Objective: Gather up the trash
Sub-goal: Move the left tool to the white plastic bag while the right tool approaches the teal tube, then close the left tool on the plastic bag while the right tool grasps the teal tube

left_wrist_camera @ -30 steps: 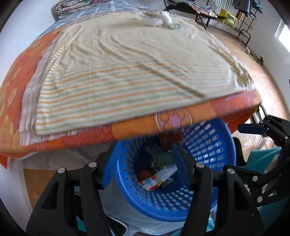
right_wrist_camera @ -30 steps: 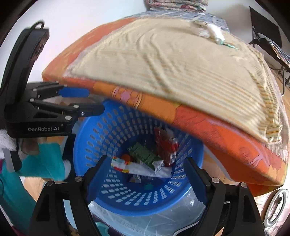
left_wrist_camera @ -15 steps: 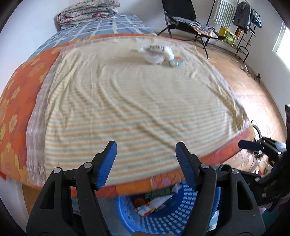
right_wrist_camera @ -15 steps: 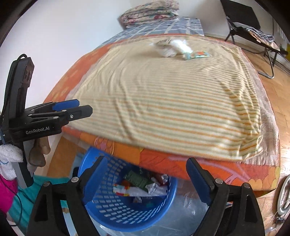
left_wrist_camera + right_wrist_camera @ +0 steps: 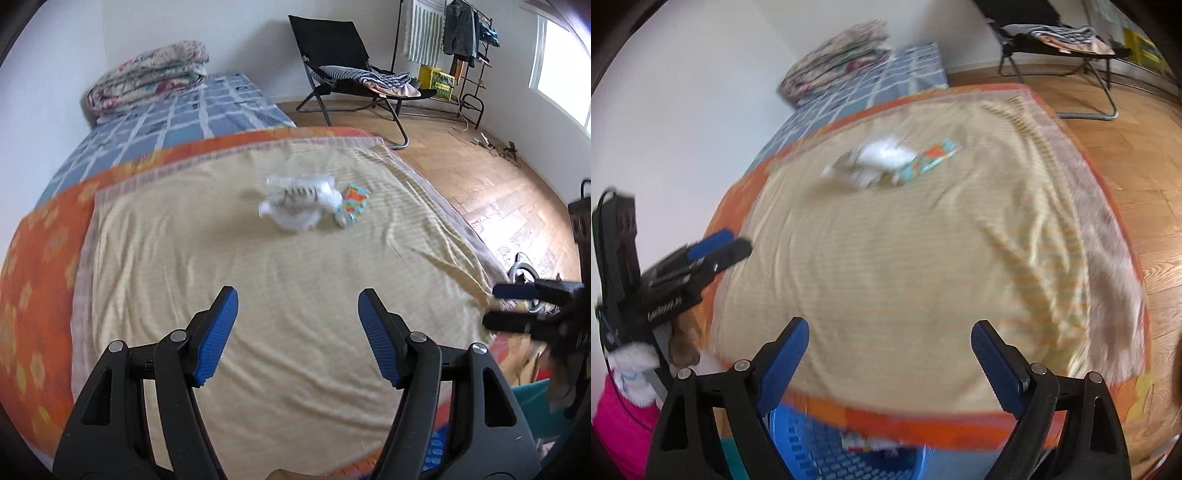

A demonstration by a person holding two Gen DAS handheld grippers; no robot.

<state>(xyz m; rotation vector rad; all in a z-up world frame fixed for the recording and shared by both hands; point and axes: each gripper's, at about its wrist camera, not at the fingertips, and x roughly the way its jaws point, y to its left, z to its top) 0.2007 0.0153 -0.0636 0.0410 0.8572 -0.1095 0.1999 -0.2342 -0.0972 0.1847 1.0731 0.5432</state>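
A white crumpled plastic bag [image 5: 299, 201] and a small colourful wrapper [image 5: 352, 203] lie together far out on the striped yellow blanket [image 5: 258, 295] of the bed; they also show in the right wrist view, the bag [image 5: 882, 158] and the wrapper [image 5: 931, 160]. My left gripper [image 5: 297, 332] is open and empty above the near part of the blanket. My right gripper [image 5: 890, 365] is open and empty over the bed's near edge. The blue basket [image 5: 827, 454] with trash in it stands on the floor below the bed edge, mostly hidden.
A folded quilt [image 5: 147, 79] lies at the bed's far end on a blue checked sheet [image 5: 177, 122]. A black folding chair [image 5: 351, 70] with clothes and a clothes rack [image 5: 461, 40] stand on the wooden floor to the right.
Both grippers have risen from the basket at floor level to above the bed. The basket has dropped almost out of view and the trash on the blanket is now ahead.
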